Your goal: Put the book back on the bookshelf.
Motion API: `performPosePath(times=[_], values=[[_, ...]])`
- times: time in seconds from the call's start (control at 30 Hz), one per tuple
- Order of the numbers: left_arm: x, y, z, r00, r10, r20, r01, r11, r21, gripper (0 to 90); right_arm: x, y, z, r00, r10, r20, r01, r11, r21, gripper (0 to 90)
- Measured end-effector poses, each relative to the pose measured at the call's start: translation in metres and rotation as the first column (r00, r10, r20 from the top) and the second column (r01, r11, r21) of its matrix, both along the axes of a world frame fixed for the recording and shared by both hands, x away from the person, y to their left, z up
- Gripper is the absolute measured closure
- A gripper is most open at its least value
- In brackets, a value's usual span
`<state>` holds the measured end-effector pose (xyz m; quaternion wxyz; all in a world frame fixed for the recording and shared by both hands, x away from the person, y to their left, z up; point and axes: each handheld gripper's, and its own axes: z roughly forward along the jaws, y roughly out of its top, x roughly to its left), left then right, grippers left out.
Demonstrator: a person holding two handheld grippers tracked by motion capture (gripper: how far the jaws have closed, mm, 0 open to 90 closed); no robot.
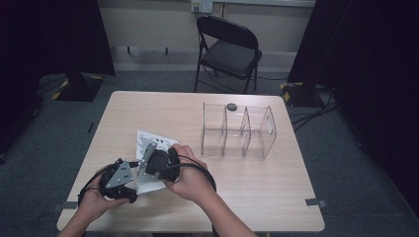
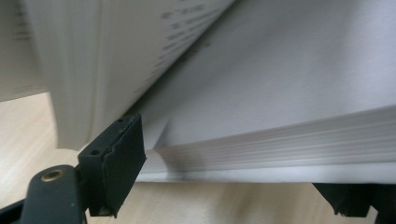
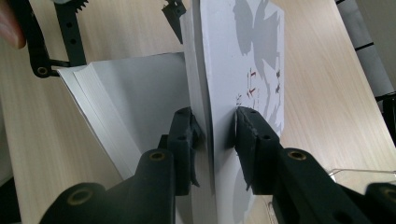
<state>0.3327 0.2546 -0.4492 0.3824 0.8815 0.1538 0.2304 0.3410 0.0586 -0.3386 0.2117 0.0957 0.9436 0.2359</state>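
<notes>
A white book (image 1: pixel 150 140) lies open near the table's front left. My right gripper (image 3: pixel 212 130) is shut on its cover and a few front pages (image 3: pixel 243 60), holding them upright on edge; in the high view it (image 1: pixel 150 170) sits over the book under the right hand. The thick lower stack of pages (image 3: pixel 116 107) rests flat on the wood. My left gripper (image 2: pixel 229 184) has that stack (image 2: pixel 280 140) between its jaws, the left pad (image 2: pixel 116 158) against the stack's corner. It (image 1: pixel 131 190) comes in from the front left in the high view.
A clear plastic divider rack (image 1: pixel 237 131) stands right of the table's (image 1: pixel 257 192) centre. A black folding chair (image 1: pixel 230 49) is behind the far edge. Cables loop from both grippers across the front of the table.
</notes>
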Motion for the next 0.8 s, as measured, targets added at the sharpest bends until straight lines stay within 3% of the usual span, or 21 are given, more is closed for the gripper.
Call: performPosePath(times=[0.17,0.3,0.47,0.6,0.73,0.8], values=[[-0.002,0.001,0.005,0.9984,-0.044,0.036,0.044,0.9990,-0.005,28.3,0.003,0.000,0.002,0.9999,0.004,-0.010,-0.004,1.0000,0.003,67.8],[-0.005,0.004,0.010,0.9928,-0.065,0.101,0.065,0.9979,0.000,38.4,0.003,0.003,0.003,0.9996,0.023,-0.017,-0.023,0.9996,-0.014,67.8],[-0.009,0.004,0.015,0.9935,-0.070,0.090,0.071,0.9975,-0.004,43.5,0.001,0.007,0.007,0.9984,0.047,-0.032,-0.048,0.9984,-0.031,67.5],[-0.011,0.003,0.018,0.9927,-0.074,0.095,0.072,0.9972,0.021,46.1,0.000,0.008,0.008,0.9980,0.055,-0.032,-0.056,0.9977,-0.038,67.5],[-0.013,0.003,0.024,0.9955,-0.066,0.068,0.066,0.9978,-0.003,47.5,-0.001,0.007,0.012,0.9967,0.068,-0.045,-0.069,0.9969,-0.036,67.6],[-0.014,0.004,0.028,0.9969,-0.058,0.052,0.060,0.9978,-0.029,49.3,0.000,0.005,0.016,0.9965,0.066,-0.052,-0.067,0.9977,-0.013,67.3]])
